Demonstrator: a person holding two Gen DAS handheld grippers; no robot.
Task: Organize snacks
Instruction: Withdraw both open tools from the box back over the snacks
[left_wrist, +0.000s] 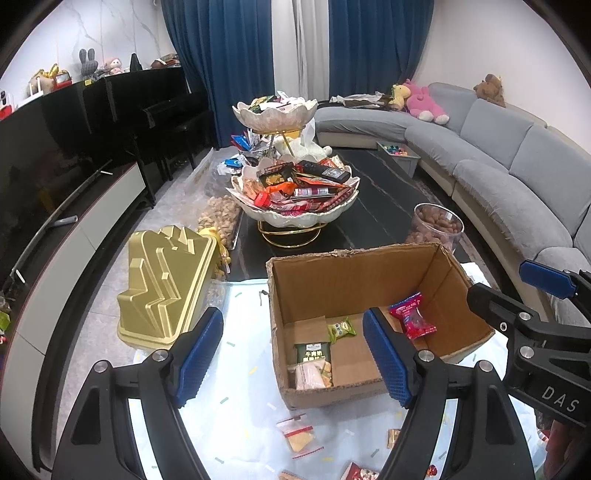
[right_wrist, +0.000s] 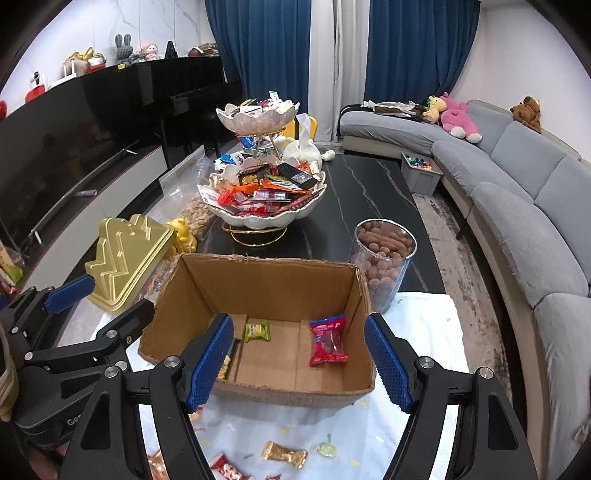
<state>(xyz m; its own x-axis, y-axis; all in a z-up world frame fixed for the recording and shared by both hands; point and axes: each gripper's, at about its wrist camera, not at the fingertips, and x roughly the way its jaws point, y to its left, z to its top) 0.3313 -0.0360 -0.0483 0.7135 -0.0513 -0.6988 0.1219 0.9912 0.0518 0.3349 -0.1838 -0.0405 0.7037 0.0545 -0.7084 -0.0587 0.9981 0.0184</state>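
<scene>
My left tongs (left_wrist: 293, 356) and right tongs (right_wrist: 299, 363) gape empty; light, crinkly gold candy (right_wrist: 283, 455) below the right pair, best pinched mid-wrapper.

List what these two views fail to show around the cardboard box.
- Dark green packet in the cardboard box: right wrist view, mostly behind the right gripper finger.
- Red packet: left wrist view, cut by the bottom edge.
- Packet print: too small to read.

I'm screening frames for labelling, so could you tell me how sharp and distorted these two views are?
Left wrist view: strong fisheye bending, dark corners, cardboard box sharp. Right wrist view: same bending; gold-wrapped candy near the bottom edge slightly soft, glare on the black table.
</scene>
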